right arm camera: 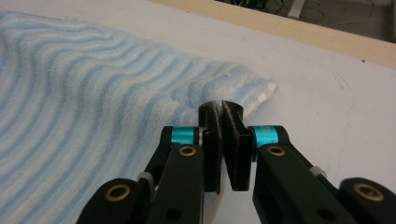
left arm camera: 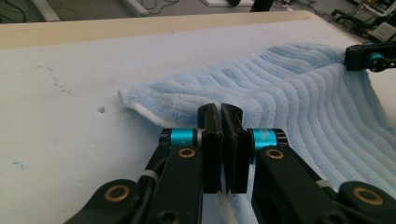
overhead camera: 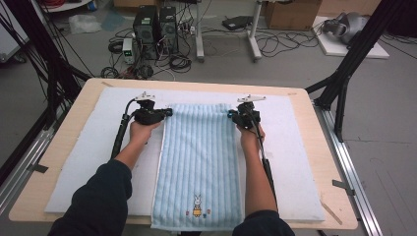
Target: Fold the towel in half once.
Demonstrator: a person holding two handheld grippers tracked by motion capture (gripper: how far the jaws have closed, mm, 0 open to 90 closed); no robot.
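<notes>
A pale blue striped towel [overhead camera: 199, 162] lies lengthwise down the middle of the bench [overhead camera: 74, 103], spread on a white foam mat [overhead camera: 295, 147] that covers most of the top. A small rabbit picture [overhead camera: 197, 206] sits near the towel's close end, which hangs just over the bench edge. At the far end, the left tongs [overhead camera: 167, 112] are clenched on the towel's left edge just short of the corner, and the cloth rises in a ridge there [left arm camera: 219, 100]. The right tongs [overhead camera: 230, 114] are pinched tight on the right edge near the other far corner [right arm camera: 261, 91]. Each is held by a hand in a dark sleeve. Beyond the bench, computer towers [overhead camera: 156, 27] stand among cables on the floor, with a cardboard box [overhead camera: 292, 14] further right
</notes>
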